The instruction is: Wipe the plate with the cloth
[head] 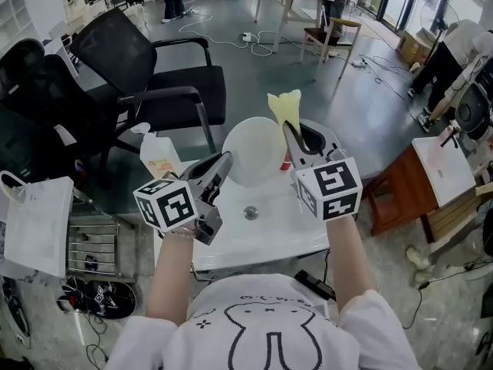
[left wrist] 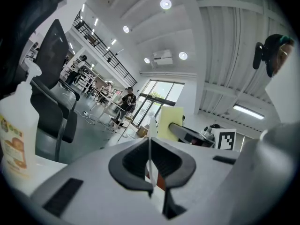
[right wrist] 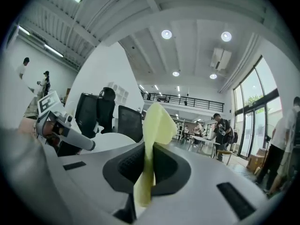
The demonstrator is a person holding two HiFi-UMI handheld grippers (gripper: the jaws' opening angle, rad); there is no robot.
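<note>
A round white plate (head: 254, 151) is held up on edge over the white table (head: 262, 241). My left gripper (head: 226, 162) is shut on its left rim; in the left gripper view the rim shows as a thin white line (left wrist: 149, 146) between the closed jaws. My right gripper (head: 292, 132) is raised just right of the plate, shut on a pale yellow cloth (head: 284, 106) that sticks up past its fingertips. In the right gripper view the cloth (right wrist: 154, 123) is pinched between the pads, with the plate (right wrist: 112, 139) to its left.
A soap bottle (head: 158, 159) stands at the table's back left. The tabletop has a drain hole (head: 250, 213). Black office chairs (head: 154, 75) crowd the far left. A wooden stool (head: 400, 195) sits to the right and a white bag (head: 38, 222) to the left.
</note>
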